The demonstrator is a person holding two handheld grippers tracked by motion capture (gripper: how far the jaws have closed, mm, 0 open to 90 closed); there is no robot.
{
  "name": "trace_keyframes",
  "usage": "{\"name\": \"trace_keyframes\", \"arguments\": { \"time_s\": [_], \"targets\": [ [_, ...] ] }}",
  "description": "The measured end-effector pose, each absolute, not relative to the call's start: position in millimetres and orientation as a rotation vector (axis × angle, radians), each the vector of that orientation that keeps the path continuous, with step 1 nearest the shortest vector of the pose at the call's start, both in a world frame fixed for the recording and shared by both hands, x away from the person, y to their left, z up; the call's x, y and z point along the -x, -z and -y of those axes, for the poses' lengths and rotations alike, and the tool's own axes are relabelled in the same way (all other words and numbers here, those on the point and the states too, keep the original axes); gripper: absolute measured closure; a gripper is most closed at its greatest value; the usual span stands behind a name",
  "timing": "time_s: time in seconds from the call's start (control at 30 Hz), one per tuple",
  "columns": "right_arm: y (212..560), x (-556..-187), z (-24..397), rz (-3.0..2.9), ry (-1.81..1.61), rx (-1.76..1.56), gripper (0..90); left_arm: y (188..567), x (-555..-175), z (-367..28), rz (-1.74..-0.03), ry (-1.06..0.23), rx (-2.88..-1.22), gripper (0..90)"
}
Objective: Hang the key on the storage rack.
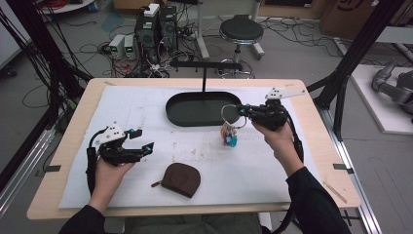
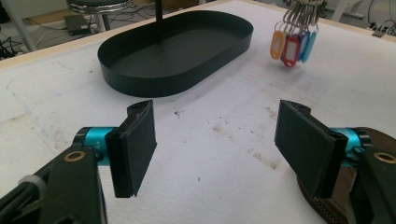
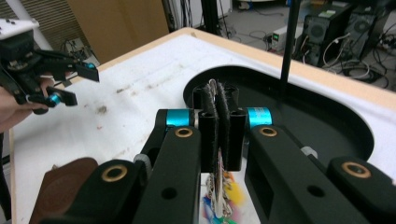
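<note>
Your right gripper (image 1: 242, 111) is closed on the ring (image 1: 229, 113) of a key bunch, and the coloured tags (image 1: 229, 138) hang free below it, clear of the surface (image 1: 272, 161) and just in front of the black tray (image 1: 185, 113). In the right gripper view the pads (image 3: 223, 122) pinch the thin wire of the ring edge-on, with the tags (image 3: 224, 198) dangling beneath. Treat this load as light but loose: the ring is stiff, smooth metal that can pivot or slip between the pads, and the tags will likely swing with any quick move. Keep the hold on the ring itself, not on the tags, and keep the grip firm; the tags are small plastic pieces that would give a poor, shifting purchase. Move slowly so the bunch settles before you lower it. Your left gripper (image 1: 141, 140) stands open and empty low over the surface, its pads (image 2: 135, 147) wide apart. A brown pouch (image 1: 180, 179) lies near it at the front edge; judge it soft and easy to deform if gripped.
</note>
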State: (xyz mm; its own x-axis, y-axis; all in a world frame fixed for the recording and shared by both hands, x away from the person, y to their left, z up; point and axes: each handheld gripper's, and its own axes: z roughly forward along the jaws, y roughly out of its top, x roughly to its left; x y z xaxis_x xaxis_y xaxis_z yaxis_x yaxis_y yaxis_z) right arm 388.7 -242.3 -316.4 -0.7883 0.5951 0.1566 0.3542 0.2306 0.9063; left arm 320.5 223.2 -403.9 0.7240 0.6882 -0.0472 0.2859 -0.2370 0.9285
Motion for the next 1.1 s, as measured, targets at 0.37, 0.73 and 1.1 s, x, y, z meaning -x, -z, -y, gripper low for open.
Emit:
{"name": "trace_keyframes", "arguments": {
  "time_s": [0.37,0.73,1.1],
  "targets": [
    [288,-408,240,-2.213,-1.619,-0.869,88.5,404,-320,-223,-0.761,-0.453,-1.821,29.2],
    [278,-441,232,-2.151,-1.608,-0.901,88.5,404,-319,-225,-0.763,-0.454,-1.817,29.2],
    [289,-471,229,-2.116,-1.565,-0.984,88.5,405,-319,-228,-0.771,-0.452,-1.809,29.2]
  ]
}}
